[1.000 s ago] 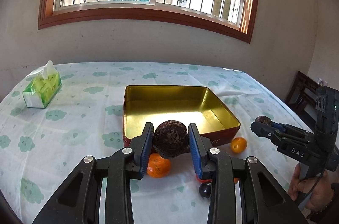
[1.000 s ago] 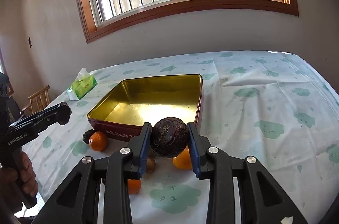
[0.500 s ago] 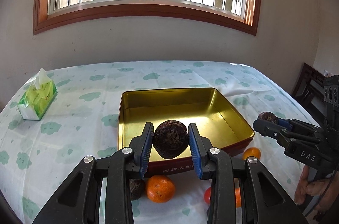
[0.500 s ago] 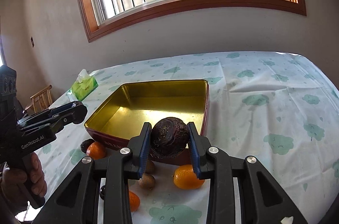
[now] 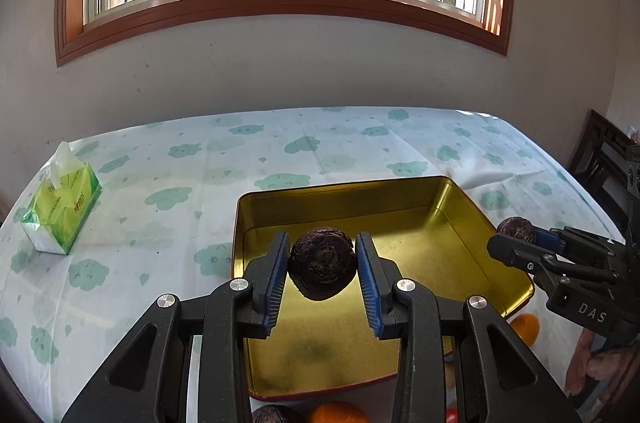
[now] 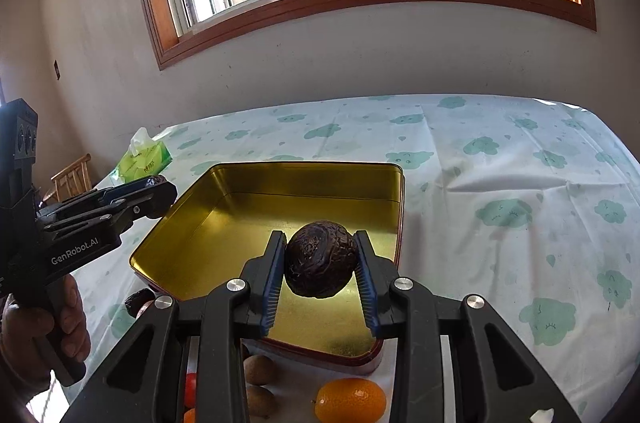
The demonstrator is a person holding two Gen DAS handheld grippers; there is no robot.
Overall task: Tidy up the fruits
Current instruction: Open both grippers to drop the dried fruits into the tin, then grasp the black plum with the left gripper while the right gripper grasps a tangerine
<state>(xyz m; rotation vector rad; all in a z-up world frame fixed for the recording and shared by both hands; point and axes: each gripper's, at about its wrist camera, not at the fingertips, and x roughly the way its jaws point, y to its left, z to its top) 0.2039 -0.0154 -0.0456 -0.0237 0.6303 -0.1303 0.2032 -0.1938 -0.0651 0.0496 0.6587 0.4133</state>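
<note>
Each hand-held gripper, left (image 5: 322,273) and right (image 6: 320,269), pinches 1 dark fruit (image 5: 322,270) (image 6: 321,264) above the empty gold tin (image 5: 452,223), apparently poised to drop it in, while oranges (image 6: 350,400) wait on the bench (image 6: 500,183).

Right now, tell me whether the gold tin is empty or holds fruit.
Empty. The tin's gold floor is bare in both views; both dark fruits hang clamped above it, and the oranges lie outside.
</note>
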